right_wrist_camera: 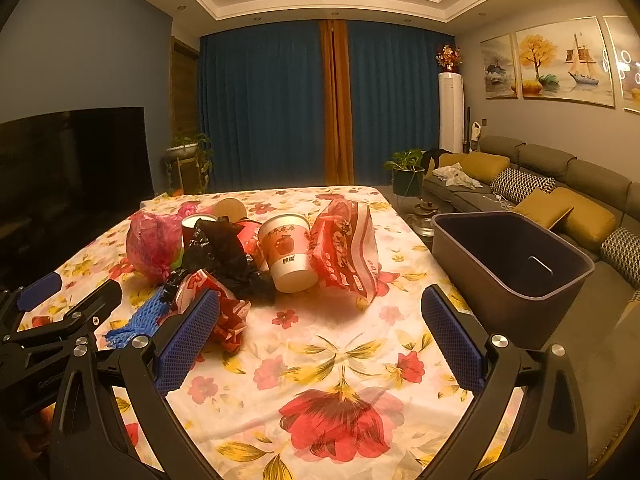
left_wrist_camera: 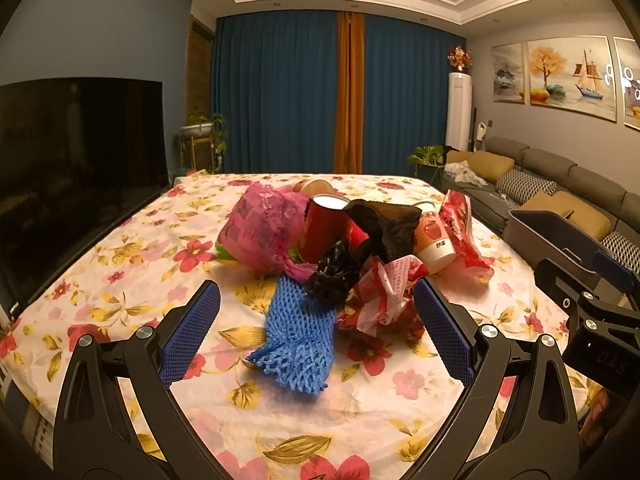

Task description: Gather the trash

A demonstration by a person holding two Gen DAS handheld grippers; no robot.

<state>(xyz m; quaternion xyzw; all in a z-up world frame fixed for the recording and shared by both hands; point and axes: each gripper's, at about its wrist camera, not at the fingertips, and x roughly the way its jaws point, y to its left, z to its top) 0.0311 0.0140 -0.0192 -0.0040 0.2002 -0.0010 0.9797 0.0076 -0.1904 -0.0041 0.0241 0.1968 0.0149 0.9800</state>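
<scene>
A trash pile lies on the floral-clothed table (left_wrist_camera: 360, 420): a blue foam net (left_wrist_camera: 298, 340), a black bag (left_wrist_camera: 384, 228), a pink bag (left_wrist_camera: 262, 228), a dark red cup (left_wrist_camera: 322, 224), a paper cup with an apple print (right_wrist_camera: 288, 254) and a red-white wrapper (right_wrist_camera: 348, 252). My left gripper (left_wrist_camera: 316, 320) is open, with the blue net between its fingers. My right gripper (right_wrist_camera: 320, 324) is open and empty above bare cloth, right of the pile. A dark bin (right_wrist_camera: 516, 264) stands at the table's right edge.
A crumpled red-white wrapper (left_wrist_camera: 384, 300) lies beside the net. A television (left_wrist_camera: 76, 160) stands left of the table. A sofa with cushions (right_wrist_camera: 560, 196) runs along the right wall. Plants and blue curtains (right_wrist_camera: 272, 108) are behind.
</scene>
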